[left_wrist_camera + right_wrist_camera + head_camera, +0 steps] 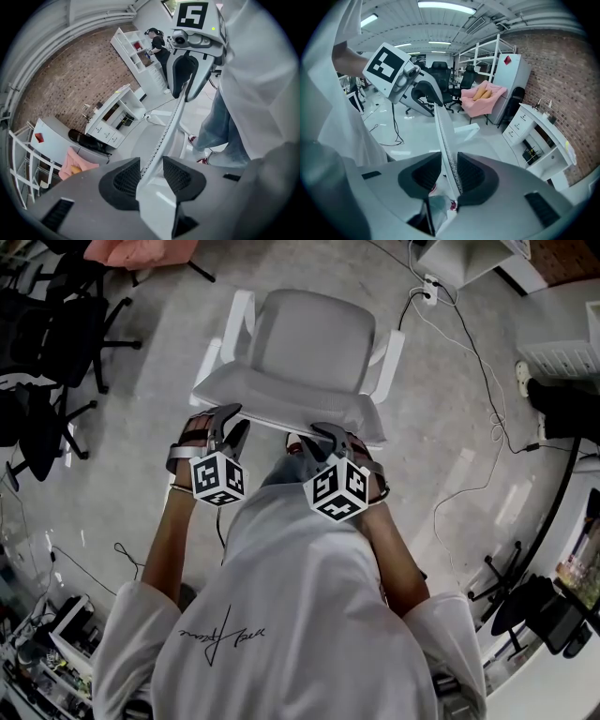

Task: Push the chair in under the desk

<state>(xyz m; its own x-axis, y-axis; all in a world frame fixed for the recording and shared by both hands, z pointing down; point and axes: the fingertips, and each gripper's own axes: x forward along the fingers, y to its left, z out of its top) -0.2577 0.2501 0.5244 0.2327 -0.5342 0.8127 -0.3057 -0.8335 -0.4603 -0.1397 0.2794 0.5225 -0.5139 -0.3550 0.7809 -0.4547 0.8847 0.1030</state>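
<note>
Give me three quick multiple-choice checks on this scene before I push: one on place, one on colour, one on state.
1. The left gripper and right gripper are at the chair's: A armrests; B backrest top edge; C wheels.
2. This chair is: A black; B white; C pink.
3. Its seat is: A bare; B stacked with boxes; C sat on.
Answers: B, each gripper view shows the backrest edge between the fingers; B, the head view shows it white all over; A, nothing lies on it.
</note>
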